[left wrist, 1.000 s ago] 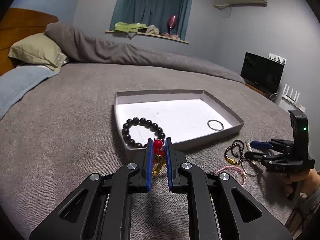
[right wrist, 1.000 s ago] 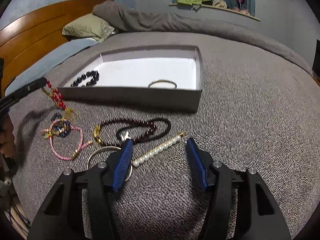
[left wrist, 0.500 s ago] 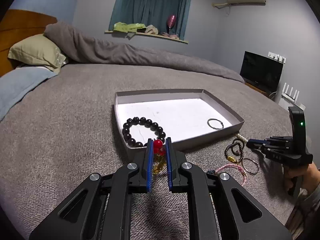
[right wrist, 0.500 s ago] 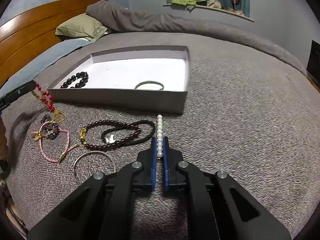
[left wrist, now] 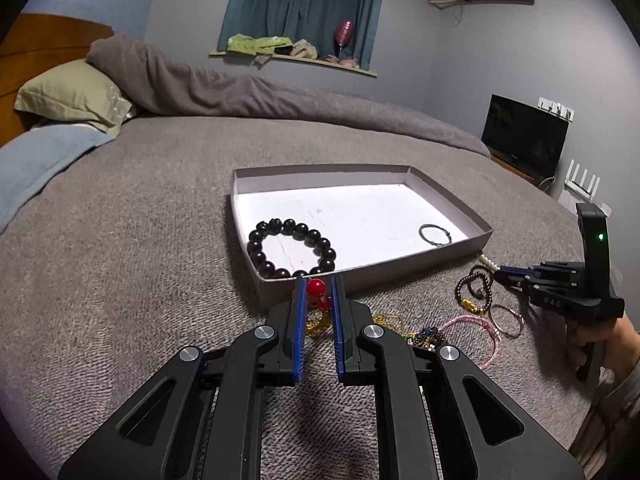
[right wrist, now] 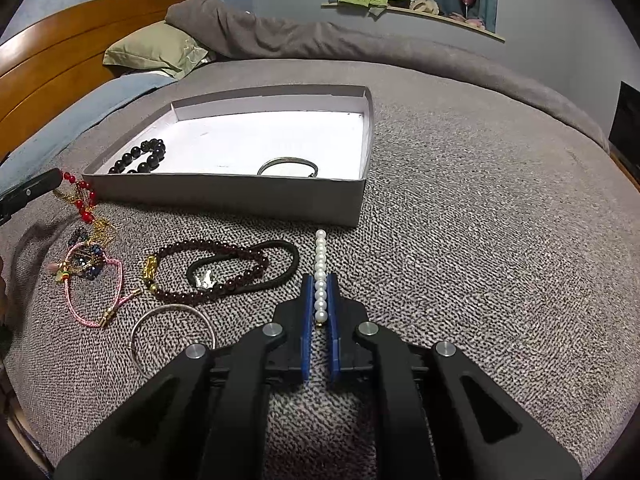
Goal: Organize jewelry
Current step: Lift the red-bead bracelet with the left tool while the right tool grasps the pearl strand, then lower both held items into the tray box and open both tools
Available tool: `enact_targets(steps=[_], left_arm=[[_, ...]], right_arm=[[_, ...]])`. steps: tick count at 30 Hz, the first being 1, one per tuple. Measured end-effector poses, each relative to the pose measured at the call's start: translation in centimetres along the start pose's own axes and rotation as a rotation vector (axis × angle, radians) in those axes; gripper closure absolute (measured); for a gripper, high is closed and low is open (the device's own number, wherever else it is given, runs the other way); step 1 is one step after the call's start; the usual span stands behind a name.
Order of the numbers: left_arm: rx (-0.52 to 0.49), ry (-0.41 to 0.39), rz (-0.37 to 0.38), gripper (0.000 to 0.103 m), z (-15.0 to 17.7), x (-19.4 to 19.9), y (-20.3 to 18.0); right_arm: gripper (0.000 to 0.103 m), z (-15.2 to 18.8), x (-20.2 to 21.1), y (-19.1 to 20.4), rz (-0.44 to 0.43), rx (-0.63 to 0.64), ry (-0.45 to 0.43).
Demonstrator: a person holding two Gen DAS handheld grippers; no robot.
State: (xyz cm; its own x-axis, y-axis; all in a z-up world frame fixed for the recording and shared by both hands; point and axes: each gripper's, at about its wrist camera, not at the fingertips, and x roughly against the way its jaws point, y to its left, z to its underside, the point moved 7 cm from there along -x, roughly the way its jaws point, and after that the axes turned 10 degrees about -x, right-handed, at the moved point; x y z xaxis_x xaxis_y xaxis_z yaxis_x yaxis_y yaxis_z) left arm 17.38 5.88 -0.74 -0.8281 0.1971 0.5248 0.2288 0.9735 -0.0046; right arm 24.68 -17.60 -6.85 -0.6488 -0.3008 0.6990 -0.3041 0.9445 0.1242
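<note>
Right tongs (right wrist: 319, 280) pinch the pearls (right wrist: 320, 276) (strand reaching toward the box (right wrist: 224, 196)); left tongs (left wrist: 316, 284) grip red beads (left wrist: 315, 287).

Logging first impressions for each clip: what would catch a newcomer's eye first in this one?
Probably the grey tray on the bed, holding a black bead bracelet and a thin metal ring. Next, the right gripper shut on a pearl strand just in front of the tray, and the left gripper shut on a red bead chain. More bracelets lie loose on the blanket between them.
</note>
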Motion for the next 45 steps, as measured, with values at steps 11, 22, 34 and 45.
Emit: enact_targets(steps=[11,22,34,45], left_arm=[[-0.020,-0.055,0.013,0.090,-1.5,0.8,-0.6],[0.011,-0.173,0.023,0.093,-6.0,1.6,-0.1],[0.046,-0.226,0.058,0.093,-9.2,-0.4,-0.5],[0.022,-0.211,0.088,0.093,-10.7,-3.8,-2.3]], right_arm=[[0.097,-1.6,2.7,1.2,-0.059,0.002,-0.108],[0.097,-5.0,3.7,3.4,-0.120,0.001,-0.192],[0.097,-9.1,2.2,3.9,-0.195,-0.048,-0.220],[0.097,-10.3,-1.2,4.1,-0.191,-0.045,-0.186]])
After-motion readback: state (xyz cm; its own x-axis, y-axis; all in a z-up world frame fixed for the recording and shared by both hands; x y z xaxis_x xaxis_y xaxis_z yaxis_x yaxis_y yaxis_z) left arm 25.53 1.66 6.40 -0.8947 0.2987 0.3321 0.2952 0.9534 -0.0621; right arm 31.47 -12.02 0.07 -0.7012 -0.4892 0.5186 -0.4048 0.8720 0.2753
